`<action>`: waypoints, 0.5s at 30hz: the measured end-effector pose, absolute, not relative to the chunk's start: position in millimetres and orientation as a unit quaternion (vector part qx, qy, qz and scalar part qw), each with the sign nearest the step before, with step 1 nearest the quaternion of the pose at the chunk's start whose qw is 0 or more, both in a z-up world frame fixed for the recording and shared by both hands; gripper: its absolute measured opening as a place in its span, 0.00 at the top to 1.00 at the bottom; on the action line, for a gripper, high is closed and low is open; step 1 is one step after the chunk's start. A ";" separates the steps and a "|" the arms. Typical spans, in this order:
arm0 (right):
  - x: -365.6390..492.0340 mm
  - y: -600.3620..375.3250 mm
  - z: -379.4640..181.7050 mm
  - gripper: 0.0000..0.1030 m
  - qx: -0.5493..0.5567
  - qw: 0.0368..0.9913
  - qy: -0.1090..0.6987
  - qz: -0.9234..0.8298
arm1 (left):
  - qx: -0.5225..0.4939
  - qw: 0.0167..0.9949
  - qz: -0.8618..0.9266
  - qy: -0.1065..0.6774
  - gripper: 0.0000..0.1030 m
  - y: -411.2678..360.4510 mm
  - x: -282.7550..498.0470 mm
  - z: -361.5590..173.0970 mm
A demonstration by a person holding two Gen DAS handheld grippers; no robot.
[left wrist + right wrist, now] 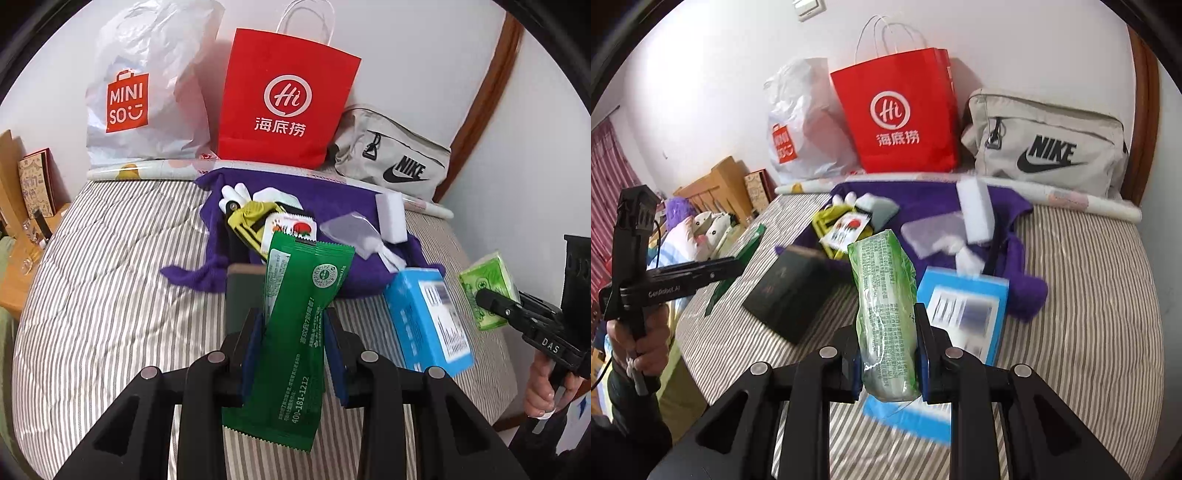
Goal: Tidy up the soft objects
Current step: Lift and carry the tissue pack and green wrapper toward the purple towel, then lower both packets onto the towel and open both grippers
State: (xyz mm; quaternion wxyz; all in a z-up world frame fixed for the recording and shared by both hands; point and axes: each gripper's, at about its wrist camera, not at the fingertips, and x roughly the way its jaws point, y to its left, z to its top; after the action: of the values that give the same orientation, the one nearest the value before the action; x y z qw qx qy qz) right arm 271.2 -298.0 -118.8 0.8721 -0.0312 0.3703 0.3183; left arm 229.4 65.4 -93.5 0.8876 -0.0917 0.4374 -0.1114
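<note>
Green sachet: I am holding it upright in my left hand-held gripper, jaws pinched on its middle, at lower centre of the left view, above the striped bed.
Tissue pack: I am squeezing it in my right hand-held gripper, lower centre of the right view.
Risk: the slick sachet is sliding out, or the soft pack is deforming, if either grip slackens.
Surroundings: the blue box and purple cloth are lying beneath; the red bag is standing at upper centre.

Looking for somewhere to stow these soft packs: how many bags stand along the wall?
3: white plastic bag at left, red paper bag in the middle, grey Nike bag lying at right. Others may be hidden behind.
</note>
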 end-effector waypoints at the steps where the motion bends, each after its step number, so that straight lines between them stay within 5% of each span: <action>1: 279.2 -294.1 -117.5 0.78 -0.033 0.873 0.370 0.315 | -0.090 0.888 -0.111 0.437 0.70 65.2 234.8 -93.0; 15: 347.6 -262.9 -121.3 0.78 -0.051 0.876 0.375 0.300 | -0.086 0.885 -0.109 0.445 0.70 63.9 296.8 -104.4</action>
State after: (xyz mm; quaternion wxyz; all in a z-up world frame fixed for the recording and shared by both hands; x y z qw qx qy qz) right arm 347.6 -262.9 -121.3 0.8757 -0.0507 0.3746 0.3004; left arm 296.8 63.9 -104.4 0.8849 -0.0865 0.4446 -0.1090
